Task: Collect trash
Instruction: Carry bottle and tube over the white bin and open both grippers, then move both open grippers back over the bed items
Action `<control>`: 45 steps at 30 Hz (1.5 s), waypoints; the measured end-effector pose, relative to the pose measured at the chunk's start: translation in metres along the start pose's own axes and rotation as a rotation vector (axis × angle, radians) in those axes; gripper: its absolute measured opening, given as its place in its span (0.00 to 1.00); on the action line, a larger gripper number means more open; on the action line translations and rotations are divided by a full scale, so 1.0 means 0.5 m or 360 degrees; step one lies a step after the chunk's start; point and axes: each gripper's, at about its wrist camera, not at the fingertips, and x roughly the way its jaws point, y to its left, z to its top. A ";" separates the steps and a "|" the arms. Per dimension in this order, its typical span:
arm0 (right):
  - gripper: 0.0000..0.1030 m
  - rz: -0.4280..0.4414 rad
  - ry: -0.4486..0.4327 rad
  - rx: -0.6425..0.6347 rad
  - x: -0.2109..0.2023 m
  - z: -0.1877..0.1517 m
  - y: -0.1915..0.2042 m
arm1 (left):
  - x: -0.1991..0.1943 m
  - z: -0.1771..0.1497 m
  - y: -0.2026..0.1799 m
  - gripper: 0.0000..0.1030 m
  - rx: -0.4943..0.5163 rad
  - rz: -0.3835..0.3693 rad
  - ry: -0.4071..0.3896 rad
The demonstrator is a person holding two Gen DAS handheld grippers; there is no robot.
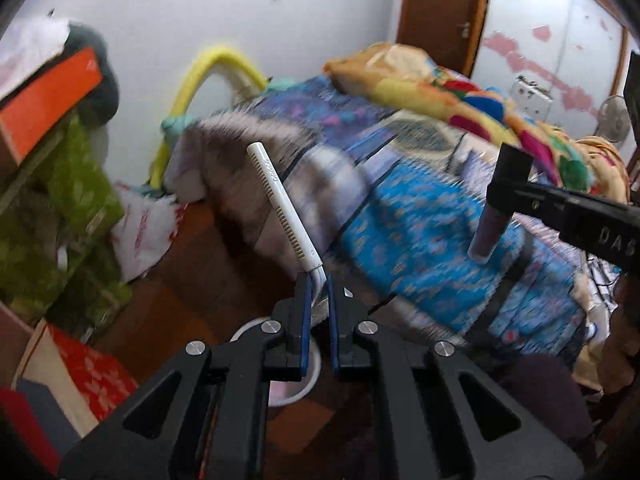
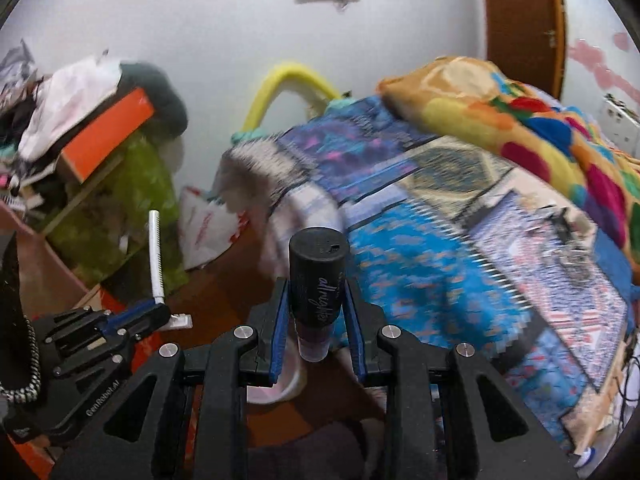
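In a cluttered bedroom beside the bed (image 2: 460, 240), the left gripper (image 1: 318, 286) clenches a white razor (image 1: 280, 208) and the right gripper (image 2: 316, 300) grasps a dark tube (image 2: 318, 280), so both should stay firmly closed until they are above the white bin (image 1: 308, 384) on the floor below.

Ahead of me a pale wall (image 2: 224, 40) rises behind a bed (image 2: 460, 240) under patterned blue covers, a brown wooden door (image 2: 520, 20) to its right, wooden floor (image 1: 192, 264) beneath.

Razor (image 1: 280, 208) left of tube (image 1: 490, 232), bed (image 1: 420, 216) behind
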 end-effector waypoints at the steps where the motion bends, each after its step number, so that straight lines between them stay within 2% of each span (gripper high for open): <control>1: 0.23 0.0010 0.0024 -0.0011 0.014 -0.001 0.012 | 0.012 -0.010 0.015 0.07 -0.0017 0.0010 0.0028; 9: 0.23 0.0113 0.0295 -0.0105 0.152 -0.038 0.095 | 0.128 -0.108 0.117 0.07 -0.0201 0.0107 0.0260; 17: 0.23 0.0161 0.0583 -0.0148 0.284 -0.077 0.135 | 0.263 -0.198 0.170 0.07 -0.0301 0.0132 0.0542; 24: 0.23 0.0193 0.0806 -0.0173 0.376 -0.110 0.164 | 0.343 -0.232 0.206 0.07 -0.0401 0.0112 0.0706; 30: 0.25 0.0204 0.0864 -0.0249 0.408 -0.108 0.188 | 0.377 -0.224 0.222 0.07 -0.0467 0.0086 0.0737; 33: 0.38 0.0225 0.0892 -0.0253 0.417 -0.104 0.193 | 0.381 -0.217 0.226 0.20 -0.0500 0.0061 0.0749; 35: 0.41 0.0218 0.0874 -0.0254 0.416 -0.102 0.192 | 0.378 -0.213 0.229 0.27 -0.0508 0.0065 0.0730; 45: 0.41 0.0147 0.0762 -0.0291 0.361 -0.090 0.175 | 0.314 -0.183 0.223 0.27 -0.0459 0.0100 0.0641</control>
